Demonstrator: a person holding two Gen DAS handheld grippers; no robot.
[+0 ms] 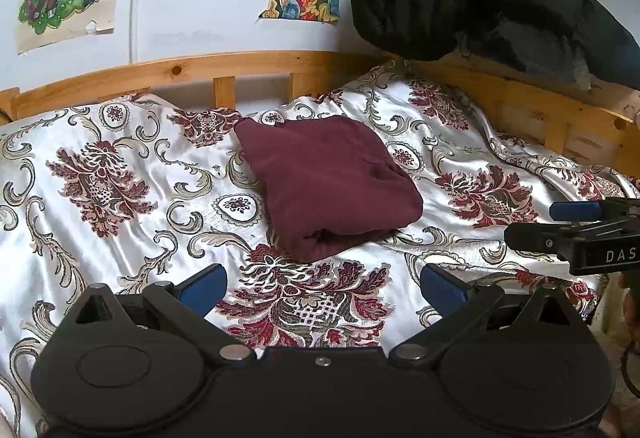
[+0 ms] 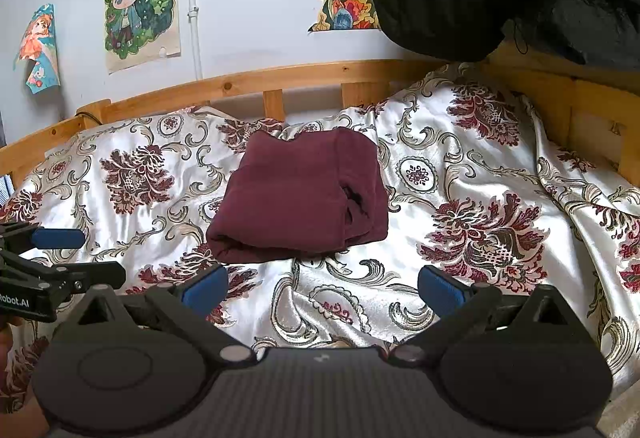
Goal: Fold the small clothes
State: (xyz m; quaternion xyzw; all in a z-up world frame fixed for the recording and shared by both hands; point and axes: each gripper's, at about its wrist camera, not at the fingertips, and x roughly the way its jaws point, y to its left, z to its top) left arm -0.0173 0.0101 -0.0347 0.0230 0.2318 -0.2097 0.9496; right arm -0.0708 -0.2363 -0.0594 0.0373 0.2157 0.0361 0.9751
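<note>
Garment, a maroon piece, lies in a compact folded bundle in the middle of the bed on the floral bedspread, so the folding looks done or nearly so. In the left wrist view, the left hand-held gripper hangs over the spread short of the bundle, blue pads wide apart and holding nothing; the right one shows at the right edge, also clear of the cloth. In the right wrist view, the right hand-held gripper stands released too, short of the garment, likely drawn back so the fold rests undisturbed.
</note>
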